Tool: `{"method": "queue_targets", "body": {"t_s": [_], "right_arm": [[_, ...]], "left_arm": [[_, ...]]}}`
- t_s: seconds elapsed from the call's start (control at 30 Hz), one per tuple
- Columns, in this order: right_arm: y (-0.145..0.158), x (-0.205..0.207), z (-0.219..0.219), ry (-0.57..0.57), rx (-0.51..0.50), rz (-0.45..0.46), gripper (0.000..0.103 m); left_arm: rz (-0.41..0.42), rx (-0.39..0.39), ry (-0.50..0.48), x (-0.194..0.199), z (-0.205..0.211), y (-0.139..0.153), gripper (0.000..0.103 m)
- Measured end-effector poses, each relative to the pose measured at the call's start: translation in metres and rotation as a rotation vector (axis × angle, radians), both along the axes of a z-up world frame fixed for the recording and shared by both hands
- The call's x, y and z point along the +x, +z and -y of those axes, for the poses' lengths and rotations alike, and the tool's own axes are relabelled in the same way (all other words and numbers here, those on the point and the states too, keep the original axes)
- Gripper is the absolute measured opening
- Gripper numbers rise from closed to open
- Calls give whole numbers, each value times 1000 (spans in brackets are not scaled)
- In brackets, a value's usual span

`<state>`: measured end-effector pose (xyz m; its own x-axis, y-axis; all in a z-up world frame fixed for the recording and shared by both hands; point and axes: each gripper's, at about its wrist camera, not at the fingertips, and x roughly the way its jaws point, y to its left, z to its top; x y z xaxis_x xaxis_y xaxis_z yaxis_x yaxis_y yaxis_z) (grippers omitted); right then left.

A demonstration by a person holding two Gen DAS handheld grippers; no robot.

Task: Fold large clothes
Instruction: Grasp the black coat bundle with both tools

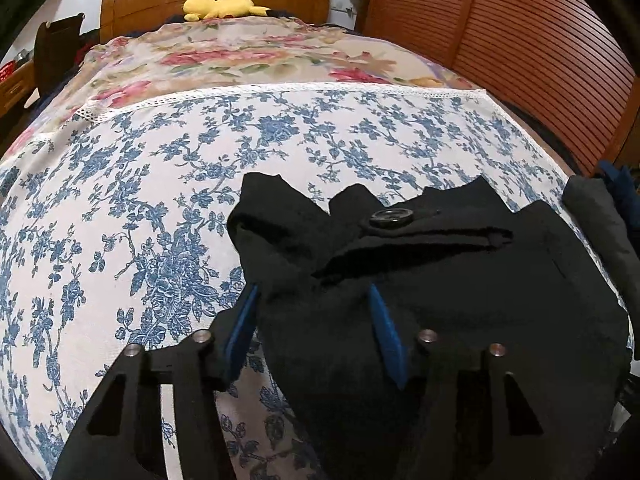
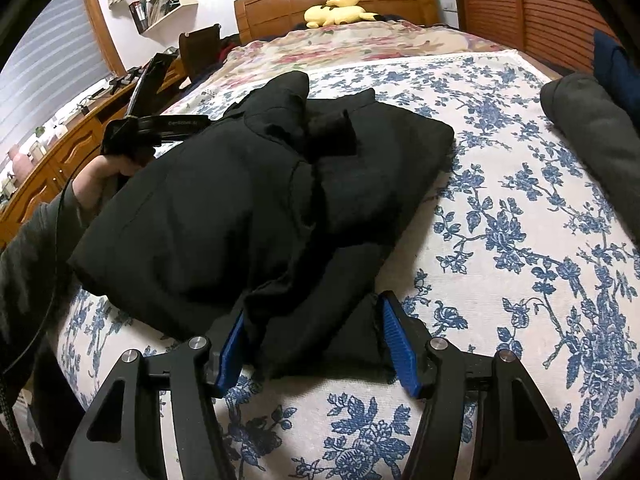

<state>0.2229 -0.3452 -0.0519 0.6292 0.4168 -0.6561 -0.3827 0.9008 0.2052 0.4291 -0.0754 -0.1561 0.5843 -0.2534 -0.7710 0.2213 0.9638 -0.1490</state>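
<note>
A black coat (image 2: pixel 248 200) lies folded into a thick bundle on the blue-flowered bed sheet (image 2: pixel 500 220). In the left wrist view the coat (image 1: pixel 460 280) shows a large black button (image 1: pixel 391 217) on a tab. My left gripper (image 1: pixel 316 304) is open with its blue pads on either side of the coat's left edge; it also shows in the right wrist view (image 2: pixel 156 120), held by a hand. My right gripper (image 2: pixel 312 320) is open, its blue pads on either side of a loose flap at the coat's near edge.
A grey folded garment (image 2: pixel 592 136) and a dark blue one (image 2: pixel 612 68) lie at the bed's right edge. A pink-flowered cover (image 1: pixel 240 60) and a yellow plush toy (image 1: pixel 224 2) lie by the wooden headboard. A slatted wardrobe (image 1: pixel 520 40) stands right, a desk (image 2: pixel 60 140) left.
</note>
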Motion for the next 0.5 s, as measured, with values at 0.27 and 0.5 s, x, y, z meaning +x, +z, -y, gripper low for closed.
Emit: {"method": "queue_targets", "body": {"t_s": [0.27, 0.5], "right_arm": [[0, 8, -2, 46, 59, -11, 30], [25, 2, 24, 37, 63, 97, 16]], "left_arm": [[39, 115, 4, -11, 10, 12, 5], [59, 97, 0, -37, 3, 33, 3]]}}
